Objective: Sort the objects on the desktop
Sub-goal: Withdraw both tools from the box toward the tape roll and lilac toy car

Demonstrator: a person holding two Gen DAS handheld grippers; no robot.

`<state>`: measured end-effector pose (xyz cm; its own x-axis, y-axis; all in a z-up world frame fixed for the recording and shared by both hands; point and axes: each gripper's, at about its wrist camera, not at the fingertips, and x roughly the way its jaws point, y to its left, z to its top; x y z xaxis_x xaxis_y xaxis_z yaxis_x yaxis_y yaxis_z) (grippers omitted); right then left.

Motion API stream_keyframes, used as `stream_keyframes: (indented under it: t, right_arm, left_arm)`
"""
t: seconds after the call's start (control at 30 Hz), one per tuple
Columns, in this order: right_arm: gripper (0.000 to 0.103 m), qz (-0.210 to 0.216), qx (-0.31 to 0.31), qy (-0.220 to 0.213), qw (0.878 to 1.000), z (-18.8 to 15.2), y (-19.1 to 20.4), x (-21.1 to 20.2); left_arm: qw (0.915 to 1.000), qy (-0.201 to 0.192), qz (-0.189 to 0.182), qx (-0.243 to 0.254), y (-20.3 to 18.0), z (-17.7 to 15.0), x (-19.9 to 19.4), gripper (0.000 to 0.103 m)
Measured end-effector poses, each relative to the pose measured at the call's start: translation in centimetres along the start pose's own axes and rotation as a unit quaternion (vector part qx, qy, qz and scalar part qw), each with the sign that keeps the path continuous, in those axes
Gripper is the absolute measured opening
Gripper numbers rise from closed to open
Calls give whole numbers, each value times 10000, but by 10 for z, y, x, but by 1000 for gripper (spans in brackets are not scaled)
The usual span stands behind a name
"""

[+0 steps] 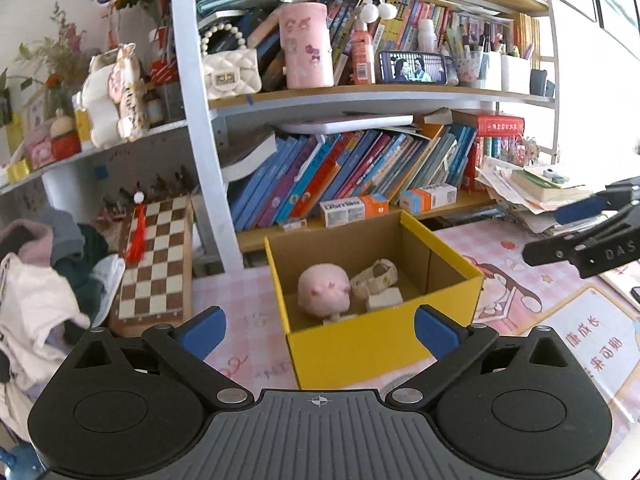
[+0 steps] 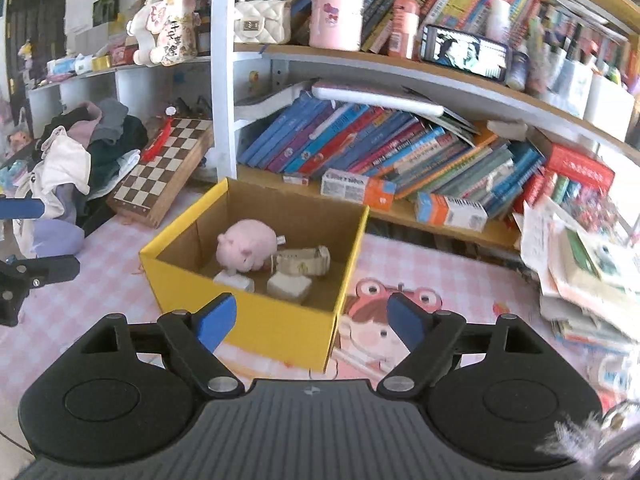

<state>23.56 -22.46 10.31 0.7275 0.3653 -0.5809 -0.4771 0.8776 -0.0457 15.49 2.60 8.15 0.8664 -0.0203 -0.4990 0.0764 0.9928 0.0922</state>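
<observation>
A yellow cardboard box (image 1: 360, 346) stands open on the pink checked desk mat, and it shows in the right wrist view too (image 2: 256, 320). Inside lie a pink plush pig (image 1: 324, 290) (image 2: 248, 250), a cream watch-like item (image 1: 376, 276) (image 2: 304, 262) and small white blocks (image 2: 288, 286). My left gripper (image 1: 318, 332) is open just in front of the box's near wall, nothing between its blue pads. My right gripper (image 2: 312, 320) is open over the box's near right corner, holding nothing. Each gripper shows at the edge of the other's view.
A bookshelf with leaning books (image 1: 344, 176) and medicine boxes (image 1: 352, 208) stands behind the box. A folded chessboard (image 1: 156, 264) and a heap of clothes (image 1: 44, 292) lie at the left. Stacked papers and books (image 2: 588, 264) crowd the right side of the desk.
</observation>
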Motion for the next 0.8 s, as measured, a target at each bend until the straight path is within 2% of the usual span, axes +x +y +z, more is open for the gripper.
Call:
stream_keyframes:
  t: [0.4,0.8]
  right_arm:
    - [85,-337,579,368,9971,-57,2,-24]
    - [87,-545,475,704,9949,-99,27,-28]
  left_arm:
    - [9997,238,-26,109,-6,-40,-22,102]
    - [9984,557,-99,83,-8,-71,-20,102]
